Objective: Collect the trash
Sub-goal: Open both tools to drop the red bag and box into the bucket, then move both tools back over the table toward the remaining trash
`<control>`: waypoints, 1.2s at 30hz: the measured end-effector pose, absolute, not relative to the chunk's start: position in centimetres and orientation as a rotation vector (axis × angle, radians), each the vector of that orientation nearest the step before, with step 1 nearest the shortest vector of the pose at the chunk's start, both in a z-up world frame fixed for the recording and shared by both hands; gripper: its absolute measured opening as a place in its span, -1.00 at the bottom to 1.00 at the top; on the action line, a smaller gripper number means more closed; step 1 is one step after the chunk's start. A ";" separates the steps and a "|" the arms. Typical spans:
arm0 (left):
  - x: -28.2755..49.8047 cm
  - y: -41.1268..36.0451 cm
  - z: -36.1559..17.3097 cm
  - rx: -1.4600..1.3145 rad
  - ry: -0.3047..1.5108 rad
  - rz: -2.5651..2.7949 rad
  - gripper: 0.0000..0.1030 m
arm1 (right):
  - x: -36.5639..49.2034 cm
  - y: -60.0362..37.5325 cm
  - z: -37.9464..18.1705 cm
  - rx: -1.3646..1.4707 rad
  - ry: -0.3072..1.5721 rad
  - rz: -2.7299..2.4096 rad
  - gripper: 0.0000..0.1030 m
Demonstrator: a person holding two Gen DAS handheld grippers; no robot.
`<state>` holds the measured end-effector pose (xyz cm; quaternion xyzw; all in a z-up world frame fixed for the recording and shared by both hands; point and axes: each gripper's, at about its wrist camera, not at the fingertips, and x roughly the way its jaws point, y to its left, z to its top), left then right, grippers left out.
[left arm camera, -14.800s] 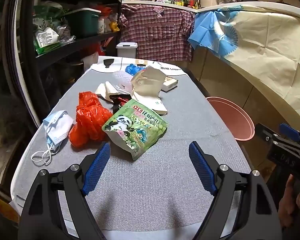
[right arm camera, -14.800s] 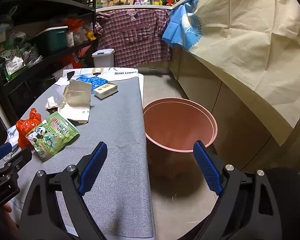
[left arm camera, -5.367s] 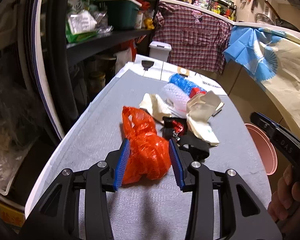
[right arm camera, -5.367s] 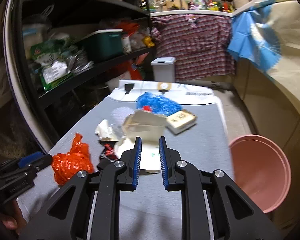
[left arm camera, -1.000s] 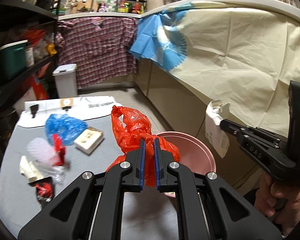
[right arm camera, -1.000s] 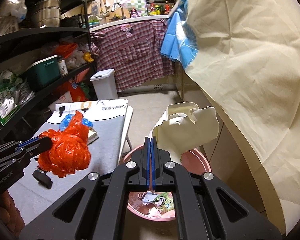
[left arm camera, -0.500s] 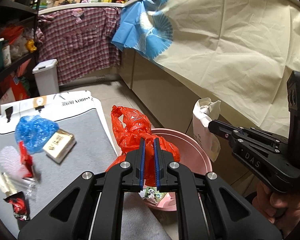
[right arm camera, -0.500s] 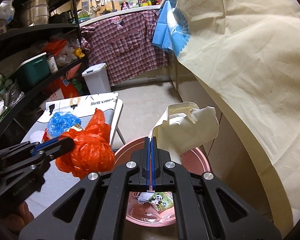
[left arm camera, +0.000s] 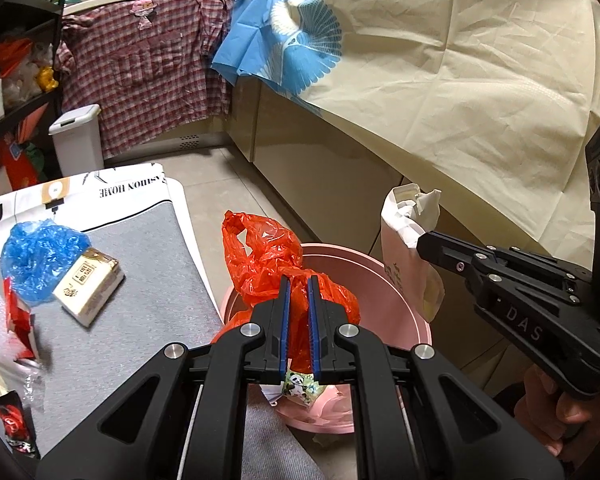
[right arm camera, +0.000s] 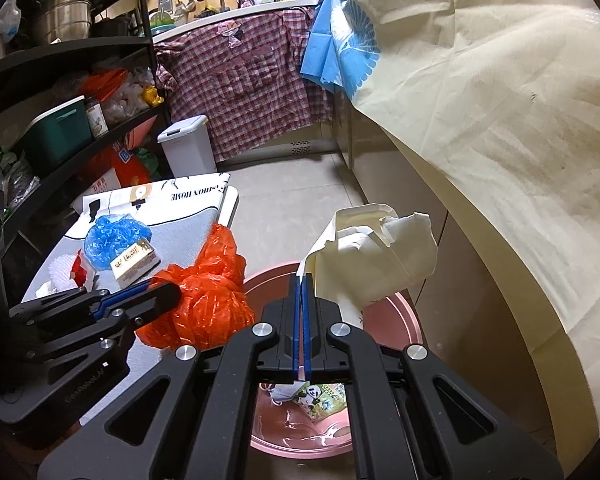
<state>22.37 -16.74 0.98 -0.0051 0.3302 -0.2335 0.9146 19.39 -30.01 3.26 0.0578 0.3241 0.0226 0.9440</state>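
Crumpled orange bag point(left arm camera: 276, 264) and cream paper bag point(right arm camera: 374, 264) above pink bin point(right arm camera: 410, 320)

Both grippers point(left arm camera: 298, 280) point(right arm camera: 302, 278) were matte black with blue pads and silver screws. The right one point(left arm camera: 424, 242) bore white "DAS" lettering.
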 end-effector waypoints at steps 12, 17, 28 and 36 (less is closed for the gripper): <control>23.3 -17.1 -0.1 -0.035 0.745 -0.505 -0.70 | 20.0 -30.1 2.4 0.099 0.699 0.015 -0.85; 23.0 -16.5 -0.6 -0.064 0.770 -0.504 -0.47 | 19.8 -30.0 2.5 0.080 0.686 -0.006 -0.32; 20.0 -13.7 1.7 -0.087 0.734 -0.460 -0.47 | 18.7 -30.2 3.5 0.089 0.643 -0.020 -0.32; 16.2 -10.4 4.3 -0.107 0.689 -0.402 -0.47 | 16.7 -29.2 4.8 0.083 0.597 0.001 -0.31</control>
